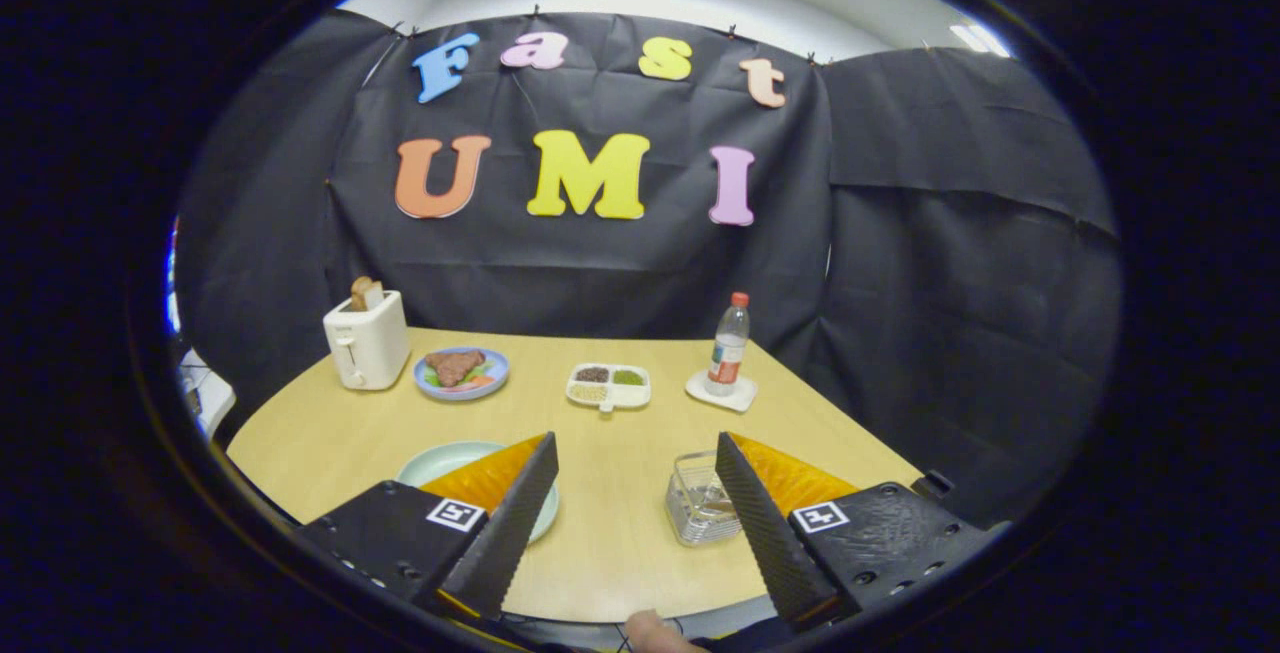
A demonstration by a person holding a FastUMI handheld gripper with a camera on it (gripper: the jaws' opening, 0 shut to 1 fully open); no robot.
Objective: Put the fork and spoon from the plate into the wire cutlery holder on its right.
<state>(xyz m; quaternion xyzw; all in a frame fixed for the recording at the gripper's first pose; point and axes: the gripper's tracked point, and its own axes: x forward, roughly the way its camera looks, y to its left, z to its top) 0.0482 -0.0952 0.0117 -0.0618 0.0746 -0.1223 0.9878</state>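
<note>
A pale green round plate (445, 461) is sitting on the wooden table, a clear wire-framed cutlery holder (697, 503) standing well apart to its right.

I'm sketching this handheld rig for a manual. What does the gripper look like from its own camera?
The gripper has two long wedge-shaped fingers with ribbed, finely grooved inner faces, tapering toward the tips. Each sits on a textured black block carrying a small square black-and-white marker tag, with screw holes near the base. The fingers stand wide apart, open.

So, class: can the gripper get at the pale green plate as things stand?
Probably yes. The gripper is open, holding nothing; the pale green round plate lies just ahead, partly behind one finger, with bare wooden table around.
</note>
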